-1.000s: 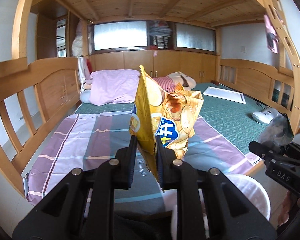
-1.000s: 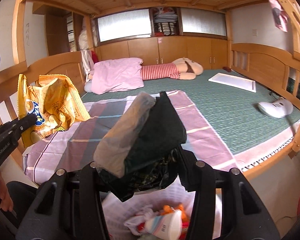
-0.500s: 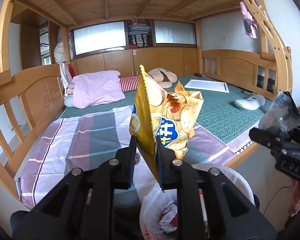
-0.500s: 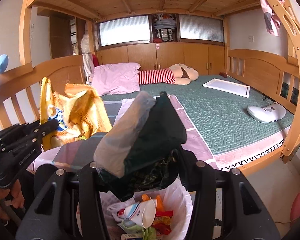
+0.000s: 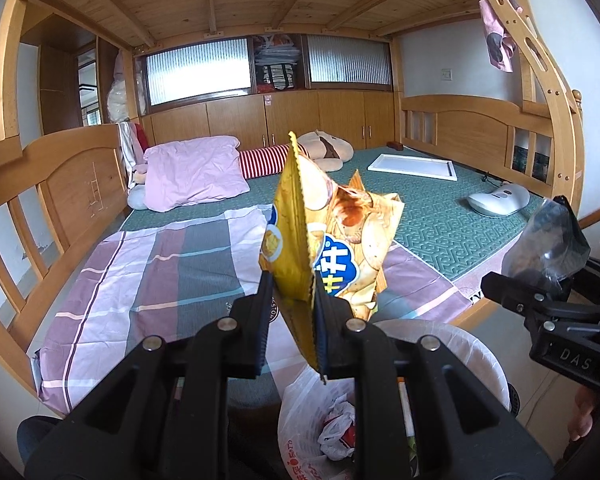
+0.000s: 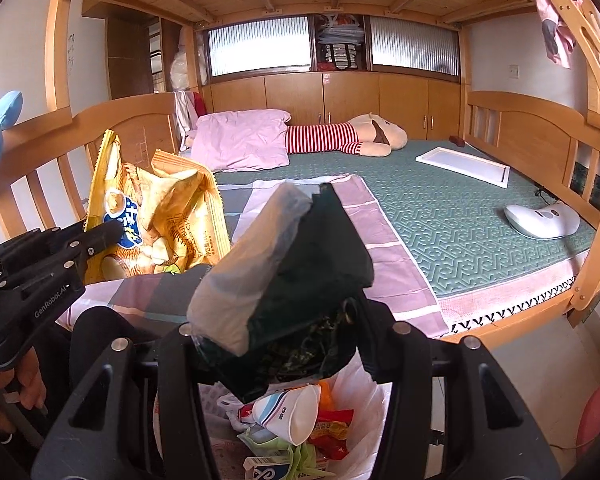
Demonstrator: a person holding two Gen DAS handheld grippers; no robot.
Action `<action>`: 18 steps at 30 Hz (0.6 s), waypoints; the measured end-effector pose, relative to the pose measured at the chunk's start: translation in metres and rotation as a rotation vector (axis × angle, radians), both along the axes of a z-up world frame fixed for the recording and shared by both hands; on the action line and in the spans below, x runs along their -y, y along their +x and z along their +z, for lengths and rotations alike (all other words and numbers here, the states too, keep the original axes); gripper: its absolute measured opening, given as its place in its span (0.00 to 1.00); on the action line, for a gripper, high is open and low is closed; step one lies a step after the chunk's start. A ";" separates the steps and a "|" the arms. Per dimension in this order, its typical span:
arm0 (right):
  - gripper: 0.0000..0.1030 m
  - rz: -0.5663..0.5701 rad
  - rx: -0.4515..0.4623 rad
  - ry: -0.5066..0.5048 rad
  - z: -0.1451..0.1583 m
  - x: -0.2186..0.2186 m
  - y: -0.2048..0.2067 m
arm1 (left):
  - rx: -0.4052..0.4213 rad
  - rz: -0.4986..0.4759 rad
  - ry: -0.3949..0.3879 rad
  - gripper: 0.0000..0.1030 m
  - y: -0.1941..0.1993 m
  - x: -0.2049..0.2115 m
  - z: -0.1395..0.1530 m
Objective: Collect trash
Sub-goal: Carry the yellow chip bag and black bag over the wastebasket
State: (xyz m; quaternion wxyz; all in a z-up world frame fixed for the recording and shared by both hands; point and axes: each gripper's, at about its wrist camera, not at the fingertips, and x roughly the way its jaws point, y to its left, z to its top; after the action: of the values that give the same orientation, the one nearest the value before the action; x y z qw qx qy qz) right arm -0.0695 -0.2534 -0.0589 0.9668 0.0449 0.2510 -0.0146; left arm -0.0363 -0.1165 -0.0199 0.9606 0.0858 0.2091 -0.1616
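My left gripper (image 5: 292,296) is shut on a yellow chip bag (image 5: 332,232), pinching its crimped lower edge, and the bag stands upright above a white-lined trash bin (image 5: 452,344). In the right wrist view the same chip bag (image 6: 156,216) hangs at the left in the left gripper (image 6: 100,236). My right gripper (image 6: 276,320) is shut on a dark green and clear wrapper (image 6: 292,264), held over the trash bin (image 6: 364,396), which holds a paper cup, red wrappers and a carton. The right gripper (image 5: 496,284) with its wrapper (image 5: 548,240) shows at the right of the left view.
A wooden bunk bed with a green mat (image 6: 452,216) and a striped pink sheet (image 5: 160,272) fills the view. On it lie a pink pillow (image 5: 196,172), a plush toy (image 6: 364,136), a white tray (image 6: 464,164) and a white device (image 6: 540,220). Rails (image 5: 40,200) stand at left.
Both grippers have drawn back from over the bed toward its edge, each still holding its item. The trash bin has come into view beneath them, and its contents now show.
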 end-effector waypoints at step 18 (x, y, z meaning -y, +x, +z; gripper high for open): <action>0.49 -0.032 -0.058 0.022 -0.014 0.014 0.007 | -0.157 -0.086 0.002 0.19 0.020 0.021 -0.041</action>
State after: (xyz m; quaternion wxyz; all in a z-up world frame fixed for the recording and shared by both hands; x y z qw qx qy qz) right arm -0.0629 -0.2676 -0.0730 0.9582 0.0592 0.2785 -0.0283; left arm -0.0162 -0.1376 -0.0610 0.9333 0.0825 0.2803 -0.2088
